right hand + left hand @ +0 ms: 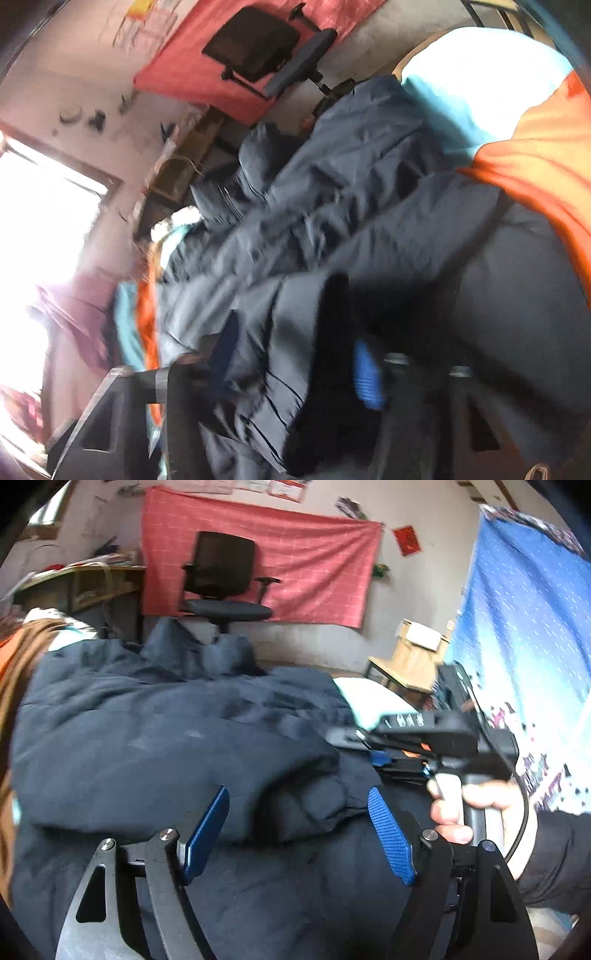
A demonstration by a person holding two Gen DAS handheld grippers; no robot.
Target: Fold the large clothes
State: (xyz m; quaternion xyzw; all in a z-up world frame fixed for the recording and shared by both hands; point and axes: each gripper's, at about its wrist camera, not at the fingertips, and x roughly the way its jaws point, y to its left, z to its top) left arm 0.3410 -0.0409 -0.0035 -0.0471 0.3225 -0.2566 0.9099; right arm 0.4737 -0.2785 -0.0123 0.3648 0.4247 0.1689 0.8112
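A large dark navy padded jacket (pixel 166 738) lies spread and partly folded on a bed. My left gripper (pixel 299 830) is open, its blue pads either side of a bulging fold of the jacket, not closed on it. The right gripper's body (pixel 424 731) shows at the right of the left wrist view, held by a hand (pixel 465 808) beside the jacket's edge. In the blurred, tilted right wrist view the jacket (pixel 351 192) fills the middle and my right gripper (pixel 295 365) stands with its jaws apart around jacket cloth.
The bed has orange (pixel 535 166) and pale teal (pixel 461 92) bedding. A black office chair (pixel 225 583) stands before a red cloth (pixel 314 554) on the wall. A blue hanging cloth (pixel 524 635) is at right, a wooden stool (pixel 406 664) beside it, a desk (pixel 81 583) at left.
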